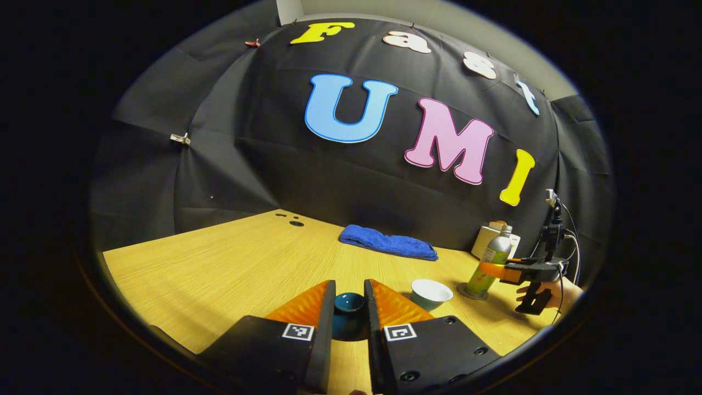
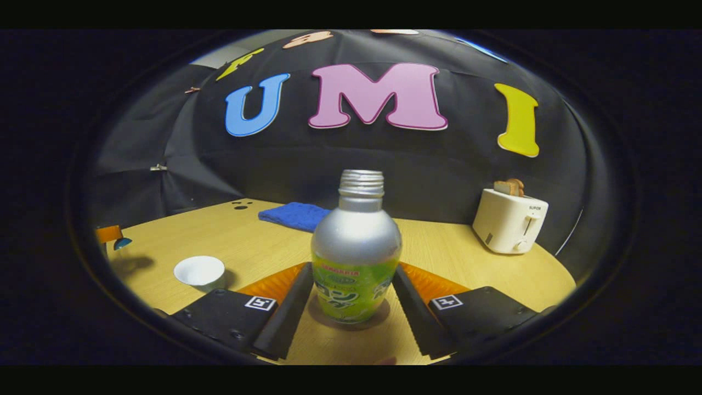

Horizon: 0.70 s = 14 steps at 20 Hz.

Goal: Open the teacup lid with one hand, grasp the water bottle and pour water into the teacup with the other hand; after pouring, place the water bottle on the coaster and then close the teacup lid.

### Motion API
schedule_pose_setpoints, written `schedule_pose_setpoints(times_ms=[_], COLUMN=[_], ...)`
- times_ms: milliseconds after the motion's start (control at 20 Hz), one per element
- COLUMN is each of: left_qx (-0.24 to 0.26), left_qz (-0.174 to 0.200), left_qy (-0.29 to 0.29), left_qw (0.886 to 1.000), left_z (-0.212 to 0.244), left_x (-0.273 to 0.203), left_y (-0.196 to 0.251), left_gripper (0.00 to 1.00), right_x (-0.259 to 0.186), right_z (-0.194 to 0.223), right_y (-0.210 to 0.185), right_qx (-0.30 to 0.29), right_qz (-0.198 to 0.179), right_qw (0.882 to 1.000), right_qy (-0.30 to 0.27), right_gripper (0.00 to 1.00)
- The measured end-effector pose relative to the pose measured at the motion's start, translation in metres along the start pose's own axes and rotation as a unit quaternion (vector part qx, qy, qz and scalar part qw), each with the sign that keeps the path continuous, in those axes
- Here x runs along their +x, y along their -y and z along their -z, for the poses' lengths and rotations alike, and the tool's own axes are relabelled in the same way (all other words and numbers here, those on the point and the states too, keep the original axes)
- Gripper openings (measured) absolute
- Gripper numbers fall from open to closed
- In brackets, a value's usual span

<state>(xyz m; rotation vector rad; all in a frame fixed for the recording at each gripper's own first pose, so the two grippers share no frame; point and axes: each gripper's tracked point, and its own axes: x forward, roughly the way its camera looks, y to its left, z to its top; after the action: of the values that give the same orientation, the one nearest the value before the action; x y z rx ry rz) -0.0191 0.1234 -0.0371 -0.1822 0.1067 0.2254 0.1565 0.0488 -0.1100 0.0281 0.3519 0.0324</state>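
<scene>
My left gripper (image 1: 349,286) is shut on the dark teal teacup lid (image 1: 349,304) and holds it above the table. To its right stands the uncovered teacup (image 1: 431,292), white inside. Farther right, the silver and green water bottle (image 1: 492,262) stands upright on the round coaster (image 1: 466,292), with the right gripper (image 1: 502,270) and a hand at its side. In the right gripper view the uncapped bottle (image 2: 356,252) sits on the coaster (image 2: 382,312) between my right gripper's (image 2: 352,270) fingers, which press on both its sides. The teacup (image 2: 200,271) is at the left there, and the left gripper (image 2: 112,237) with the lid is beyond it.
A folded blue towel (image 1: 388,243) lies at the back of the wooden table (image 1: 219,274) near the wall. A white toaster (image 2: 510,219) with toast in it stands at the back right, behind the bottle.
</scene>
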Motion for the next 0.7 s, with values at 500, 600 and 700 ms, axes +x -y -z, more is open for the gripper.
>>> schedule_pose_setpoints(times_ms=[500, 600, 700], left_qx=[-0.002, 0.007, 0.020], left_qz=[0.010, 0.016, 0.021], left_qy=[0.002, 0.001, 0.004], left_qw=[1.000, 1.000, 1.000], left_z=[0.001, 0.003, 0.001], left_x=[0.000, 0.000, -0.002], left_y=[0.011, 0.021, 0.033], left_gripper=[0.32, 0.35, 0.32], right_x=[-0.039, -0.056, -0.074], right_z=[0.015, 0.011, 0.006], right_y=[0.009, 0.005, 0.004], right_qx=[0.003, 0.006, 0.004], right_qz=[0.002, -0.003, -0.002], right_qw=[1.000, 1.000, 0.999], right_qy=[0.004, 0.021, 0.041], right_gripper=[0.94, 0.94, 0.94])
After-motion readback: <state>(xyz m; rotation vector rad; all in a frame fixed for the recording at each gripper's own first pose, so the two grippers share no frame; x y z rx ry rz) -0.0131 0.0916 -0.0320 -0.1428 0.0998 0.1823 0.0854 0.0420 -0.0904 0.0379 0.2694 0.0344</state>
